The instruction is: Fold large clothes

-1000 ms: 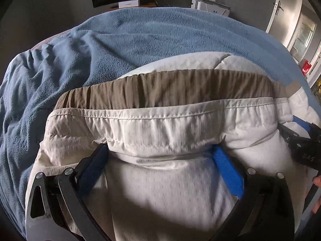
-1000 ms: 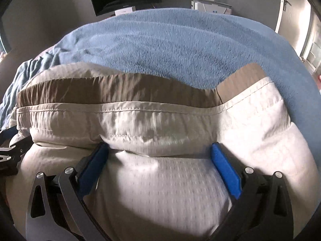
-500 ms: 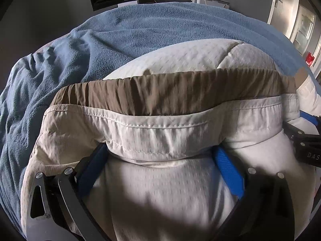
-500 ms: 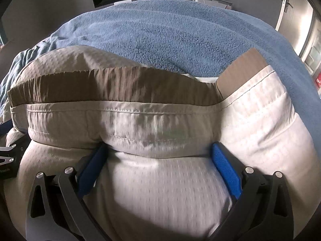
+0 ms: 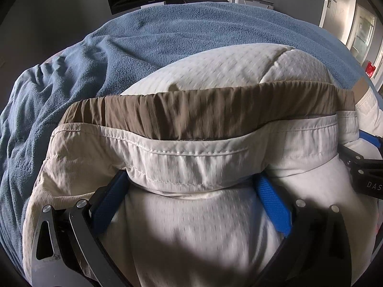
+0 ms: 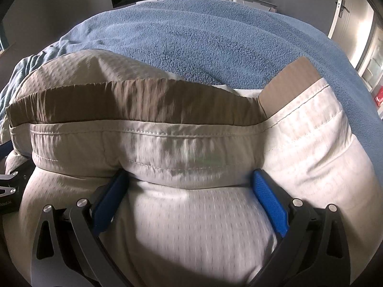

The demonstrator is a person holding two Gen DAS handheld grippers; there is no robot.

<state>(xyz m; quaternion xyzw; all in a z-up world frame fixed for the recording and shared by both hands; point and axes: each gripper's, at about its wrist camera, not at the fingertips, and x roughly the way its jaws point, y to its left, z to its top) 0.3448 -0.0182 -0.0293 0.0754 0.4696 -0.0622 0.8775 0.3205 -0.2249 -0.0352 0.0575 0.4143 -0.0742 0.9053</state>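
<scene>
— Lifting the pale shorts (image 5: 191,157) has brought more white cloth into view past the brown waistband (image 5: 205,112), so your fold is moving along.

— Where are they?

— Mid-frame, over the blue blanket (image 5: 148,38). Your left gripper (image 5: 191,191) and right gripper (image 6: 189,186) stand wide, cloth bunched between the fingers.

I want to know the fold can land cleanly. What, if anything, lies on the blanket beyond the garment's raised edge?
Nothing visible does. Both the left gripper and right gripper already carry the cream garment, and the blue blanket beyond its brown waistband shows only bare fleece and wrinkles.
</scene>
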